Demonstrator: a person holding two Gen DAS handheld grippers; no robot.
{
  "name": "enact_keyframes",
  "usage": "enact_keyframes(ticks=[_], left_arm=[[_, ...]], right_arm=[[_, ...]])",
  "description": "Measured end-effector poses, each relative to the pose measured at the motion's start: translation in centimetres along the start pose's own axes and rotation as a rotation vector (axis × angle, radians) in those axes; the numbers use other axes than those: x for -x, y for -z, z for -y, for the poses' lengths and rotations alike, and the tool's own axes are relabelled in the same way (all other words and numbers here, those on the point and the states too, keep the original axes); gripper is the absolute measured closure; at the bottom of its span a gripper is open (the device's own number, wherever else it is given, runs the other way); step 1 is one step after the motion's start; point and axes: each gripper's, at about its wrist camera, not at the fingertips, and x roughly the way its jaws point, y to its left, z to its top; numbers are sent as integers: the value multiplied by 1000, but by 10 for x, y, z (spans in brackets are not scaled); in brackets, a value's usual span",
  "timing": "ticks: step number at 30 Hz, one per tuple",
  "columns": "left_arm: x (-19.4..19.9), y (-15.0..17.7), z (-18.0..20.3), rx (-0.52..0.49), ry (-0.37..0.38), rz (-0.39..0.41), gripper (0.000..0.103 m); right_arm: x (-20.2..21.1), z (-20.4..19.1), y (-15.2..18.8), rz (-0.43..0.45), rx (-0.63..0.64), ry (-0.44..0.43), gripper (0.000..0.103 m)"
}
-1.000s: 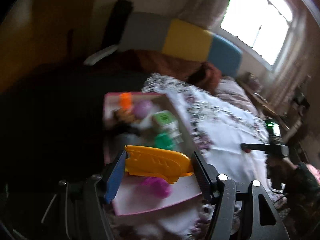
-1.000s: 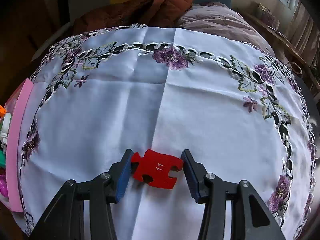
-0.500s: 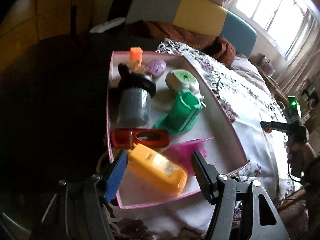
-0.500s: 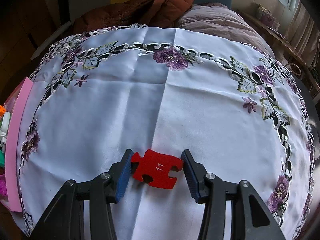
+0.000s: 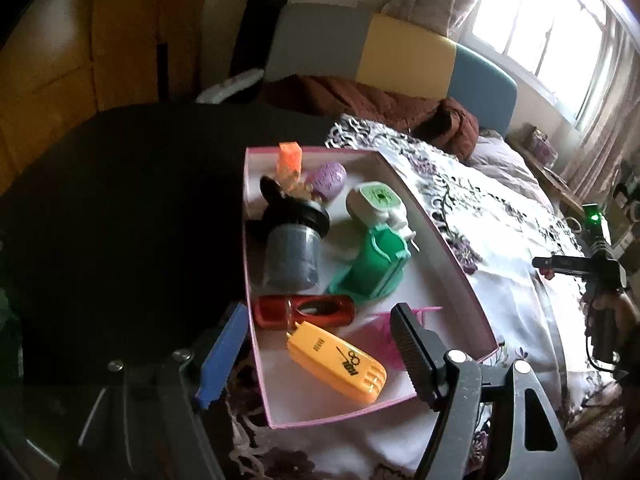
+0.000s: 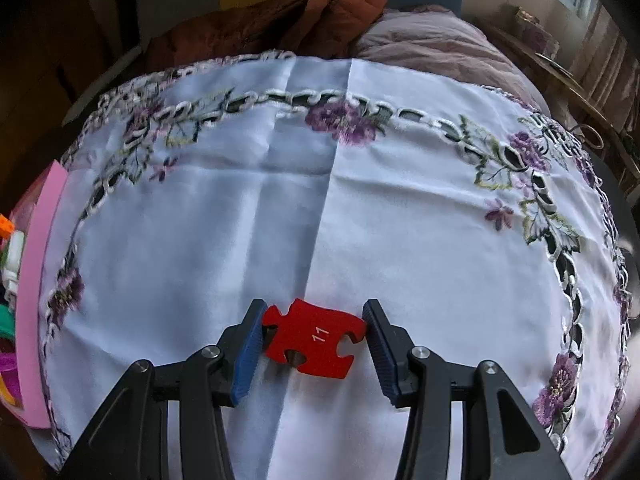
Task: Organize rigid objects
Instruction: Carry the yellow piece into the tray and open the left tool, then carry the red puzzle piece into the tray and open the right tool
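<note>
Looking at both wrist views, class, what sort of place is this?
Most likely a bedroom at home: a padded headboard behind rumpled bedding, a curtained window, and an embroidered tablecloth carrying a pink box of household bits.

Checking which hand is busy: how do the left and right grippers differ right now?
The left gripper is open and holds nothing; the right gripper is shut on the red puzzle piece. The left one is above the pink box, over the yellow case lying inside; the right one is above the white tablecloth. Both have black bodies and a blue pad on the left finger.
</note>
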Motion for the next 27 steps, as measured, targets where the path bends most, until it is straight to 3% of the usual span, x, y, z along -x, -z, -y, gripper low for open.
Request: enact_keyframes(ticks=[9,14,20,24,27], left_arm=[[6,0,1,-34,-63,22,24],[8,-2,-7,-6,-83,37,22],[11,1,-16,18,-94,45,21],[15,2,-24,40,-107,56,17],[15,3,-30,54,-114,59,16]], right_arm=[[15,-25,3,48,60,-76,54],[59,-95,10,139,208,-251,54],[83,-204,32,151,444,-410,54],[77,-253,49,122,531,-445,54],[63,-276,59,89,590,-399,54]])
